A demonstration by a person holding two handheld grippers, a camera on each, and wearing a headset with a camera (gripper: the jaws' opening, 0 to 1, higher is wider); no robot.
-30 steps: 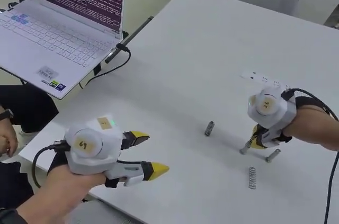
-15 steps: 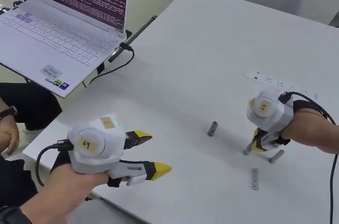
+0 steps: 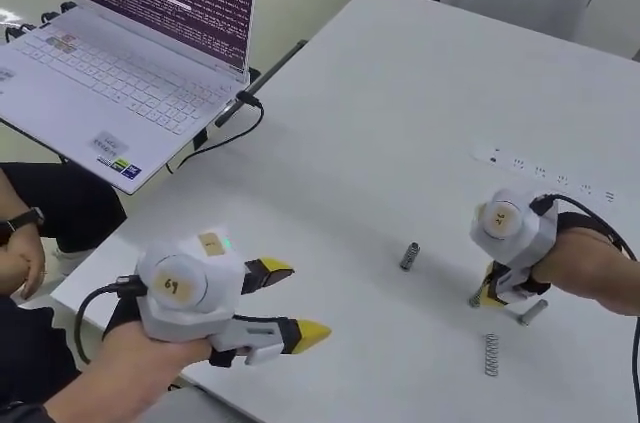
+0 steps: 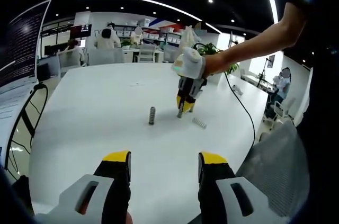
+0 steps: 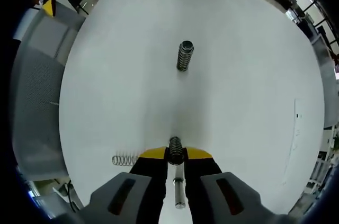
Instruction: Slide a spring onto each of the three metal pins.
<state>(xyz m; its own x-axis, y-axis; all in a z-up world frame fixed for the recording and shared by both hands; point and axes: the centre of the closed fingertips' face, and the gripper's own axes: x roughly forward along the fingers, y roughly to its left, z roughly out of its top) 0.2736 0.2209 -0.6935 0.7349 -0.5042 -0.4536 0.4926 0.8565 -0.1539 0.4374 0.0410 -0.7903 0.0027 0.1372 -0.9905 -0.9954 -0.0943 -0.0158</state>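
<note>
1. Left gripper (image 3: 298,300) hangs over the near left edge of the white table (image 3: 380,93). Its yellow-tipped jaws are apart with nothing between them.
2. Right gripper (image 3: 489,291) is down at the tabletop on the right, jaws pinched tight on a short silver metal pin (image 5: 175,149).
3. Another small pin wearing a dark coil spring (image 3: 409,256) stands upright just left of it.
4. A loose silver coil spring (image 3: 491,354) lies flat on the near side, and a bare metal pin (image 3: 532,312) lies right beside the right gripper.
5. There's an open white laptop (image 3: 120,73) at far left and a white power strip (image 3: 540,171) at far right.
</note>
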